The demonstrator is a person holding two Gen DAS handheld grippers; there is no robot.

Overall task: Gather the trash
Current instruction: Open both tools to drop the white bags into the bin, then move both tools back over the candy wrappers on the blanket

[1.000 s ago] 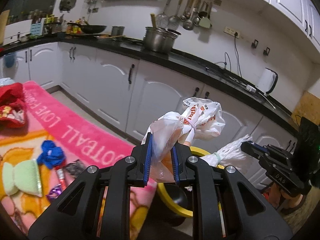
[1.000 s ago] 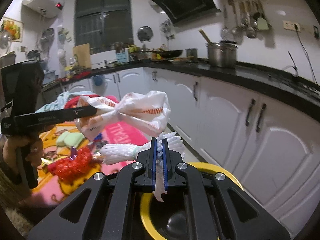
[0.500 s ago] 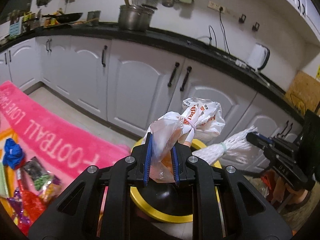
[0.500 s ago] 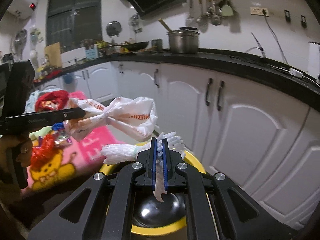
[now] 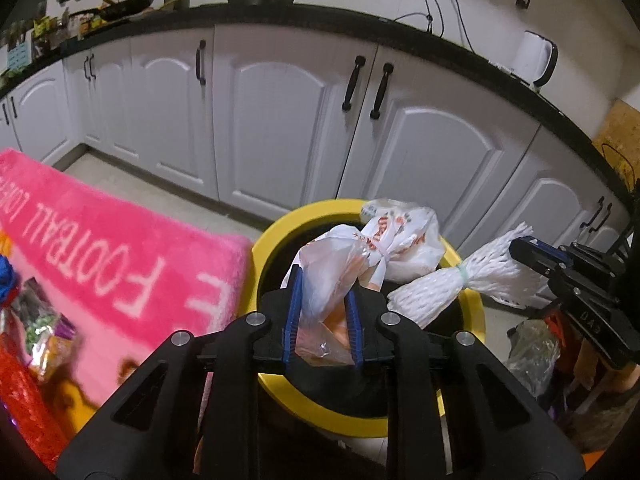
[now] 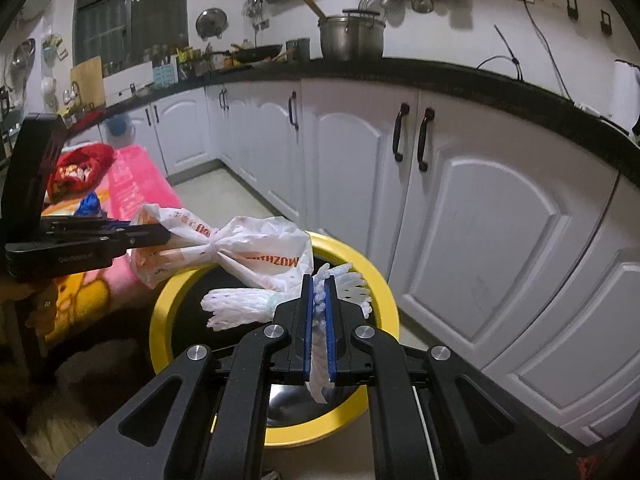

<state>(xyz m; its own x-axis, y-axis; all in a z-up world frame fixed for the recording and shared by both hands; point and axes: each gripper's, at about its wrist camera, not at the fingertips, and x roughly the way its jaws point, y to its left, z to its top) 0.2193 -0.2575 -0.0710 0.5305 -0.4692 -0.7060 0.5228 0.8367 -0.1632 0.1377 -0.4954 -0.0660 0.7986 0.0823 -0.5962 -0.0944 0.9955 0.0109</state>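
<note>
A knotted white plastic bag [image 5: 400, 236] with orange print hangs over the yellow-rimmed trash bin [image 5: 272, 240]. My left gripper [image 5: 323, 292] has the bag's tail between its blue pads, and its jaws are opening while the pads still touch the bag. A white foam net sleeve [image 5: 440, 284] is pinched in my right gripper [image 6: 319, 280], which is shut on it above the bin [image 6: 376, 280]. The right wrist view shows the bag [image 6: 256, 248] and left gripper [image 6: 132, 236] coming in from the left. In the left wrist view the right gripper [image 5: 516, 246] enters from the right.
A pink blanket [image 5: 120, 248] with loose wrappers [image 5: 40, 320] lies left of the bin. White cabinet doors [image 5: 280, 120] stand close behind it. A crumpled clear bag [image 5: 532, 348] sits on the floor at the right. A red item [image 6: 80, 168] lies at the blanket's far end.
Both grippers have sunk toward the bin, which now fills more of each view beneath them. The left pads stand slightly wider around the bag.
</note>
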